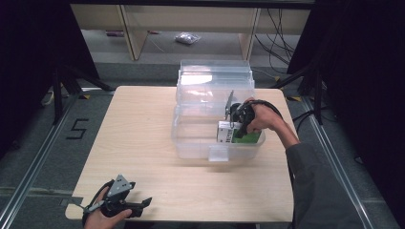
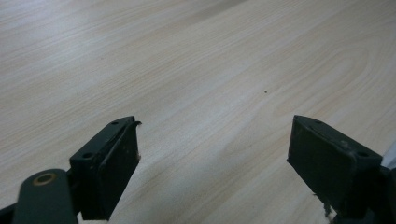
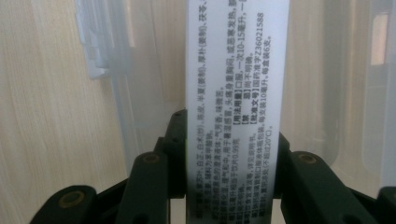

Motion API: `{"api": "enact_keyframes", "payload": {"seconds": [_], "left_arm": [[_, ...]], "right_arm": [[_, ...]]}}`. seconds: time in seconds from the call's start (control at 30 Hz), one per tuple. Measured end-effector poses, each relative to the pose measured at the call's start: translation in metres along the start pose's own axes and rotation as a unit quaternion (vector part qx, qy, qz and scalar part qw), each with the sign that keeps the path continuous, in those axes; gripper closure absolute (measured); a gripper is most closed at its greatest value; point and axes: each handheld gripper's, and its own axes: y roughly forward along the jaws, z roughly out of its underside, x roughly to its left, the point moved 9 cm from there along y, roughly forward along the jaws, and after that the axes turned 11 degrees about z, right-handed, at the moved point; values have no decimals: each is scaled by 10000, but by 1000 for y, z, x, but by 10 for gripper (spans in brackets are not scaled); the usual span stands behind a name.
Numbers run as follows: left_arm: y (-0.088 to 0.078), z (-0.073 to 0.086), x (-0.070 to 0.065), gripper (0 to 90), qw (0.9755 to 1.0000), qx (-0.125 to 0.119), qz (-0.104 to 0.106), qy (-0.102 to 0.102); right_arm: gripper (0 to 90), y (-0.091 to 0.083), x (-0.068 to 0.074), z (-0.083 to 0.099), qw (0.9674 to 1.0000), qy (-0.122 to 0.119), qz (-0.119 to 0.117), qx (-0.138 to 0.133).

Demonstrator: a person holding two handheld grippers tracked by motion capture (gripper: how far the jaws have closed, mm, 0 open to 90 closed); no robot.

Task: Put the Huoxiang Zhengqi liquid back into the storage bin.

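Dark curtains are seen on both sides of a light wood table (image 1: 157,143), w/ grey floor around it and a "5" (image 1: 76,129) marked on the floor at left. At the table's near-left corner the left gripper (image 1: 138,206) is held low by a hand (image 1: 102,218), grey plate on top, jaws set wide apart w/ nothing between them; in the left gripper view bare wood grain is seen between the two black jaws. Toward the centre-right a clear plastic bin (image 1: 191,143) is placed on the table, its lid (image 1: 215,76) tipped open at the back. Inside the bin, at its right end, a green & white box (image 1: 229,132) is gripped by the right gripper (image 1: 237,125), held by the right hand (image 1: 262,119) reaching in from the right. In the right gripper view the box's white printed side (image 3: 236,93) is clamped between both jaws, the bin's clear walls and wood visible behind it.
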Motion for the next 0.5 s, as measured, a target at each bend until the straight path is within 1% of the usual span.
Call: {"api": "enact_keyframes", "payload": {"seconds": [0.03,0.07,0.1,0.13,0.17,0.2,0.23,0.27,0.3,0.33,0.37,0.4,0.43,0.47,0.5], "left_arm": [[0,0,0,157,10000,-12,0,-7],[0,0,-1,156,10000,5,0,-24],[-1,0,0,157,10000,65,-2,24],[-1,1,-1,157,10000,74,-13,-8],[0,0,-1,157,10000,9,-4,-33],[1,0,-1,156,10000,-33,-16,-39],[0,0,-1,156,10000,38,-13,-45],[0,0,-1,157,10000,3,-9,-24],[-1,1,2,156,9999,89,-61,39],[0,1,2,156,9999,79,-75,28],[0,1,2,156,10000,63,-57,41],[0,1,2,157,9999,76,-47,52],[1,1,0,157,10000,58,11,23],[1,1,0,157,10000,35,7,11],[1,1,0,156,10000,78,6,33]], "right_arm": [[643,1,1,1,10000,32,8,55],[643,3,0,0,9999,-89,22,-60],[643,6,0,1,9999,-114,10,-61],[643,7,2,0,9999,-19,-33,-93],[643,7,4,1,9999,60,-83,-77],[643,8,6,3,9998,162,-115,29],[643,10,5,3,9999,21,-113,-44],[643,11,5,3,9999,57,-91,-47],[643,12,4,4,10000,15,-56,-28],[643,12,9,5,9997,176,-144,40],[642,12,7,8,9997,163,-76,146],[641,13,8,9,9996,205,-111,172],[641,14,10,8,9994,281,-155,140],[641,17,8,7,9998,113,-171,9],[641,18,7,7,9998,79,-177,-19]]}}
